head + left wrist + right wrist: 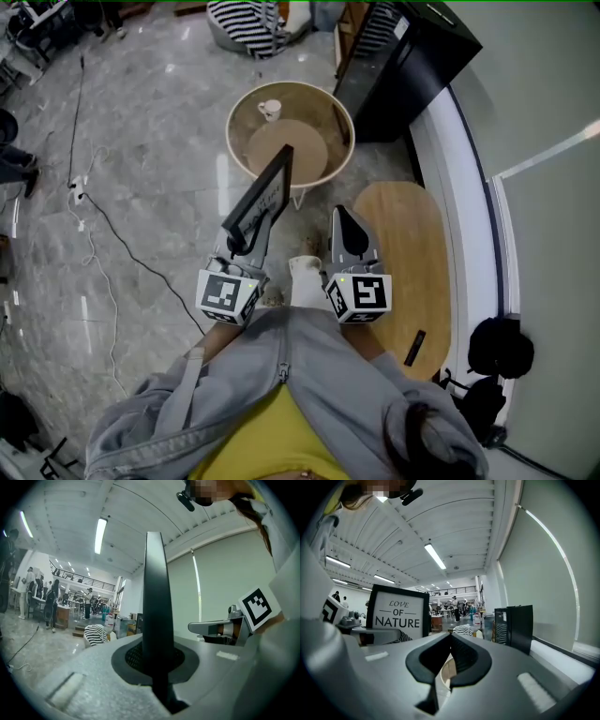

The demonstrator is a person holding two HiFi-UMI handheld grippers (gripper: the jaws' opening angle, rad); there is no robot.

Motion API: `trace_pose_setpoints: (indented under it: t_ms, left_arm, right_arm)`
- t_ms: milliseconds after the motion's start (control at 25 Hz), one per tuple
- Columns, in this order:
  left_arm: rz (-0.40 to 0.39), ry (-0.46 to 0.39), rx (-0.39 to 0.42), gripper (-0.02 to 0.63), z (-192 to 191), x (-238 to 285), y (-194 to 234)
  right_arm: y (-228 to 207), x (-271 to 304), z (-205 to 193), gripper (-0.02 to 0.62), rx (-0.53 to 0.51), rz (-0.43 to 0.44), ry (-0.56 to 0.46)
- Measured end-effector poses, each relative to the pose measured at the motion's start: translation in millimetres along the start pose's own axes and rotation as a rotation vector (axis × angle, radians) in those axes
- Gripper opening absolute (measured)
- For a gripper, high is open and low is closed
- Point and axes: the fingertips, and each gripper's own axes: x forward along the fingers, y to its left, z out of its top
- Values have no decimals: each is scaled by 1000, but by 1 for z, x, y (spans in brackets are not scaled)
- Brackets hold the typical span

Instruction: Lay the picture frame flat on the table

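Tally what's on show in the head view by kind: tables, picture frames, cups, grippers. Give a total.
Tables: 2 (round table, oval table)
Picture frames: 1 (picture frame)
Cups: 1 (cup)
Grippers: 2 (left gripper, right gripper)
Total: 6

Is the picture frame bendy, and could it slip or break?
Probably stiff: the frame stands straight in the left hand-held gripper, no sagging. It might swing or slip, since only one thin edge is pinched. If its front is glass, which I can't tell, a drop could crack it.
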Motion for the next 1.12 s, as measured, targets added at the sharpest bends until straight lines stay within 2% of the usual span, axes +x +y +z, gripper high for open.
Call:
trace_pose_setpoints:
  t_ms: [360, 720, 1120]
  left_arm:
    - [59, -31, -1, 14, 7, 67, 64]
    - [75, -38, -14, 14, 20, 199, 109]
    - [75, -24, -51, 14, 21, 328, 139]
  right_arm:
    - [-19, 106, 6, 0, 0, 108, -38]
    - [-90, 240, 22, 0, 3, 179, -18]
    - [-155, 349, 25, 0, -20, 297, -4]
